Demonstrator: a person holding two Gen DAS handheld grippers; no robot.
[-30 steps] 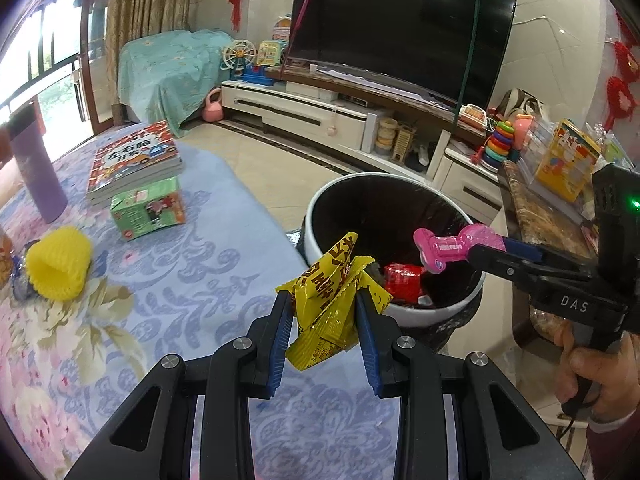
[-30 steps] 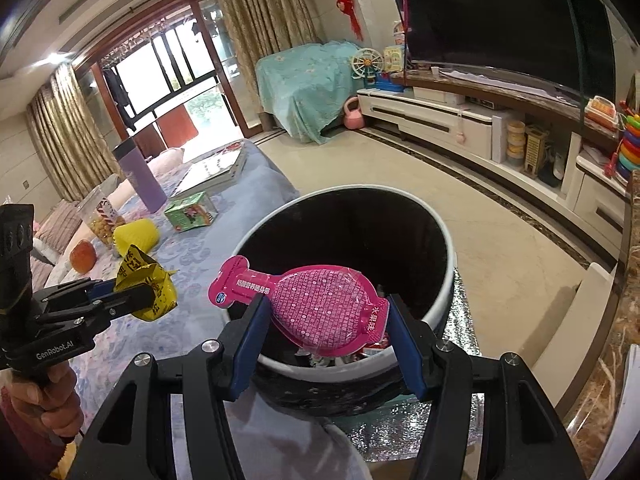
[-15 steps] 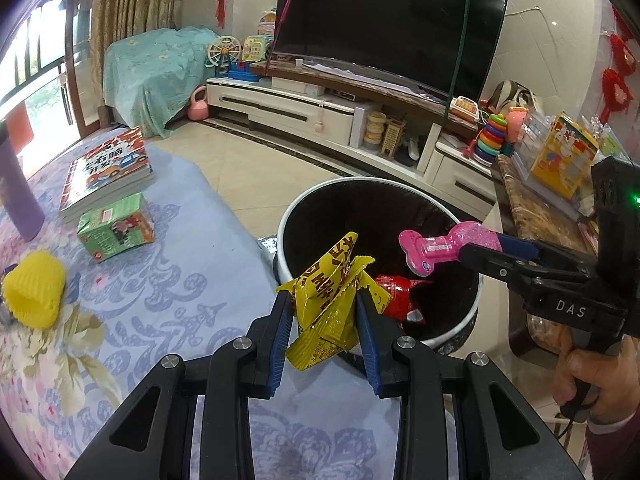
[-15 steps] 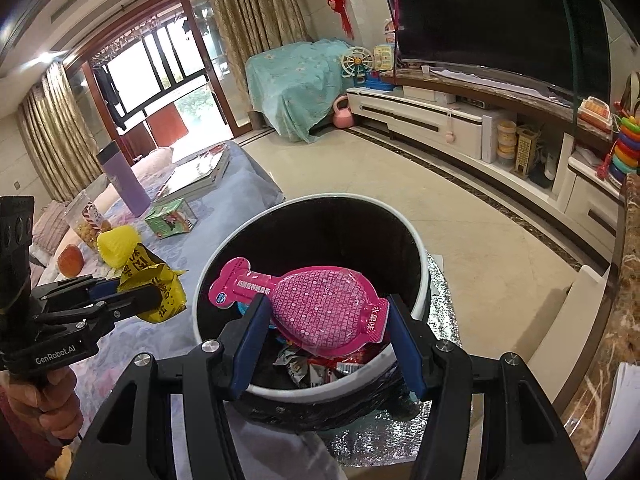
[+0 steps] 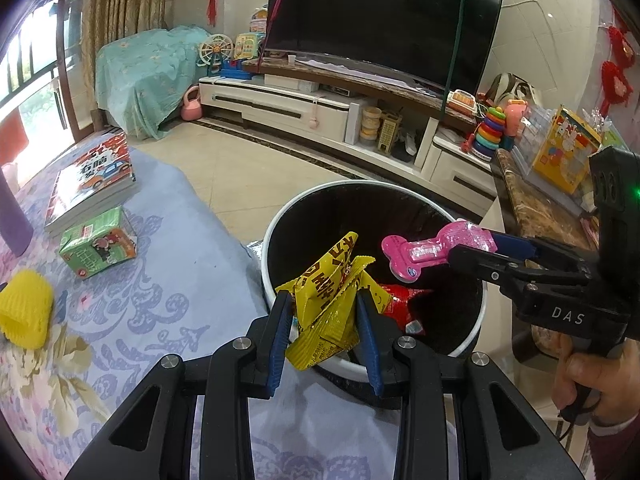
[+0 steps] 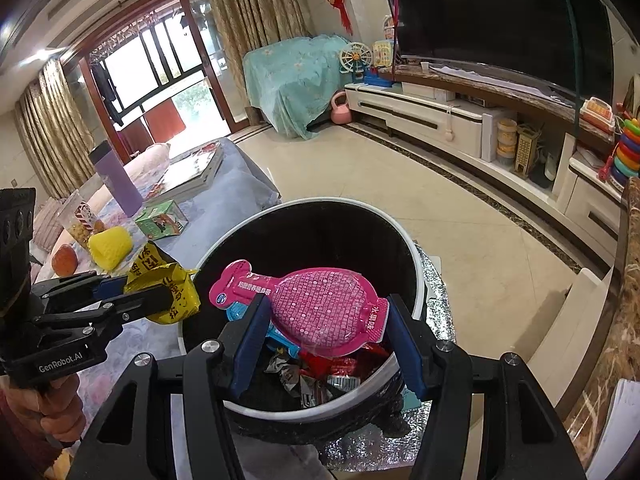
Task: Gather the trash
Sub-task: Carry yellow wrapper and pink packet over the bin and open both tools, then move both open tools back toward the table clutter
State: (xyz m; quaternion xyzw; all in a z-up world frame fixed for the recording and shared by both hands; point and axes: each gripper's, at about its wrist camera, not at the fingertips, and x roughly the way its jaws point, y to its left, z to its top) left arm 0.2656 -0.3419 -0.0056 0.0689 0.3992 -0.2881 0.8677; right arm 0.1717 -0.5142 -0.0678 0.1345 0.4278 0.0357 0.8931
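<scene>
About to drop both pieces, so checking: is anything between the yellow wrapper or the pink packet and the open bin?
Nothing visible. The bin has no lid; the pink packet hangs over its mouth, and the yellow wrapper hangs at its near rim. Only trash lies inside.

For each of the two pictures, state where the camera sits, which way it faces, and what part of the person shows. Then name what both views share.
Left wrist: on the left gripper, facing down over its yellow wrapper toward the bin; a hand at right.
Right wrist: on the right gripper, over its pink packet; a hand at left.
Shared: bin, both grippers, television.
</scene>
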